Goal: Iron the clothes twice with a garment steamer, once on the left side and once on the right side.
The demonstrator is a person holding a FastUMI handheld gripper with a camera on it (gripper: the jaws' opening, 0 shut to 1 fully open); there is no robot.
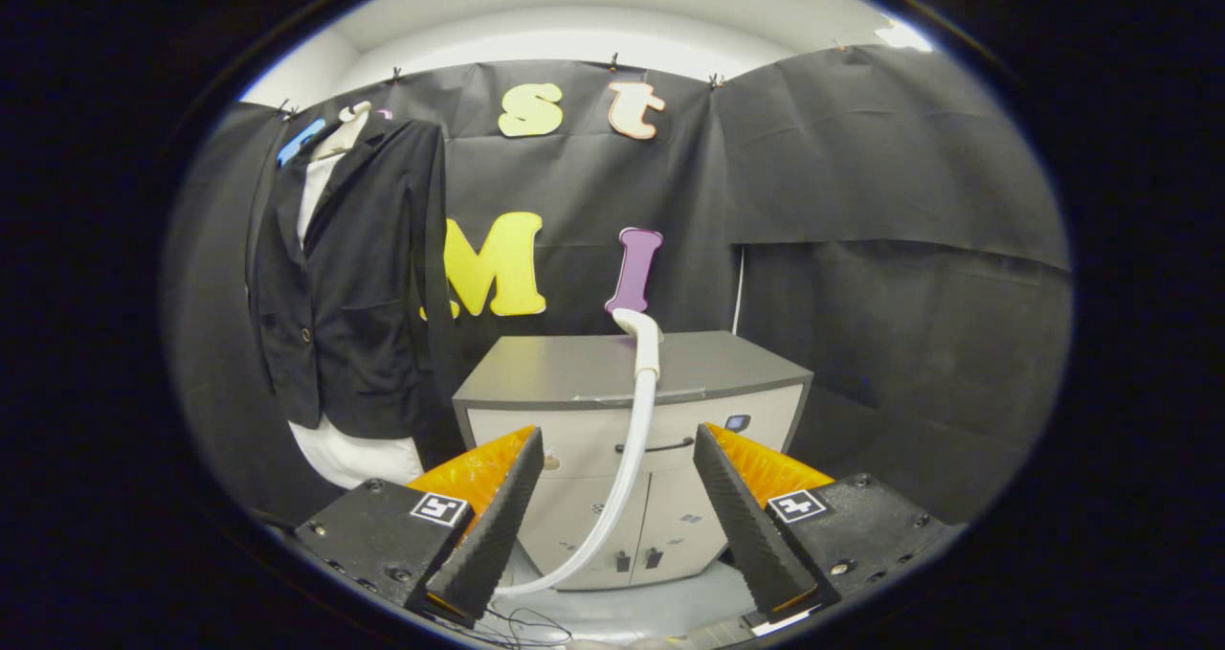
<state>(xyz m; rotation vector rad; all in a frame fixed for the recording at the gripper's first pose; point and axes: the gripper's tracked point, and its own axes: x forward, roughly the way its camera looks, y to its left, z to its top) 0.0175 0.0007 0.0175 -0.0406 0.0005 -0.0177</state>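
Clothes first: from my feed, a dark blazer (349, 277) over a white shirt (356, 454) hangs on a hanger against the black booth wall (861, 200), off to the left beyond the left finger, with one button showing low on the front. Moving right, there's a low grey cabinet (627, 368) with pale doors and a dark handle, sitting straight ahead beyond the fingers. On top of it I can see the white steamer head (643, 329), and its white hose (627, 459) curves down across the cabinet front and runs toward the gap between the fingers, ending low near the left one. My gripper (617, 511) is spread wide open with nothing pinched, the hose just passing through the gap without either finger touching it as far as I can tell. Writing-wise, nothing legible; each finger base carries a small square black-and-white marker tag (440, 509), and the cabinet has a little sticker on its right side, too small to read.
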